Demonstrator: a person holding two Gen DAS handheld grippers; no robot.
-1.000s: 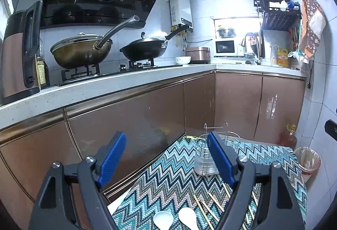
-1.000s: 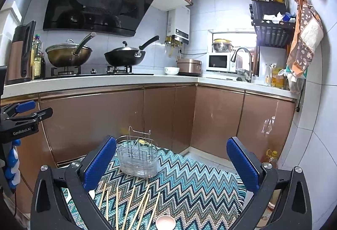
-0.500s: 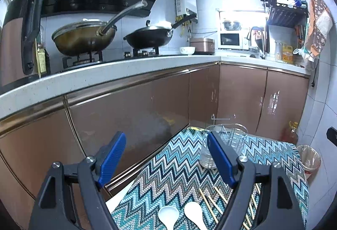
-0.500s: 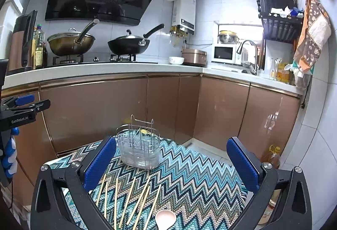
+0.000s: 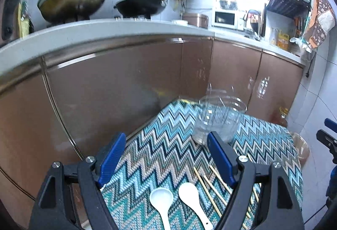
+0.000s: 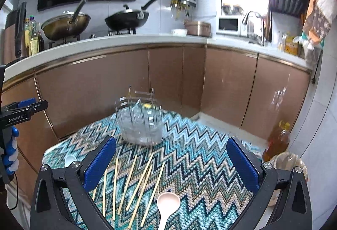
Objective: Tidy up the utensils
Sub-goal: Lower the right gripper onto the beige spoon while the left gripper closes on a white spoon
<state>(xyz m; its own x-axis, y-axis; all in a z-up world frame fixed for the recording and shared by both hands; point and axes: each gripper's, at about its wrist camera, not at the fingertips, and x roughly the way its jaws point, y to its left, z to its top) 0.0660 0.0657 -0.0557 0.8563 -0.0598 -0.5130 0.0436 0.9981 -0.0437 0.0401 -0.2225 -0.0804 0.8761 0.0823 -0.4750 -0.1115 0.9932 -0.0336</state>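
Both cameras have tipped down since before, so more of the zigzag cloth (image 6: 189,158) on the desk shows. The left hand-held gripper (image 5: 166,158) and right hand-held gripper (image 6: 171,163) hang open and empty above it. Chopsticks (image 6: 134,183) and spoons (image 5: 162,201) lie near the front edge, apart from the wire holder (image 6: 140,121).

A white countertop (image 6: 126,42) runs above brown cabinets (image 6: 168,80). On it, at its left, sit a brass wok (image 6: 65,25) and a black wok (image 6: 126,19); a microwave (image 6: 229,24) stands at its right, and an oil bottle (image 6: 277,141) stands on the floor below.
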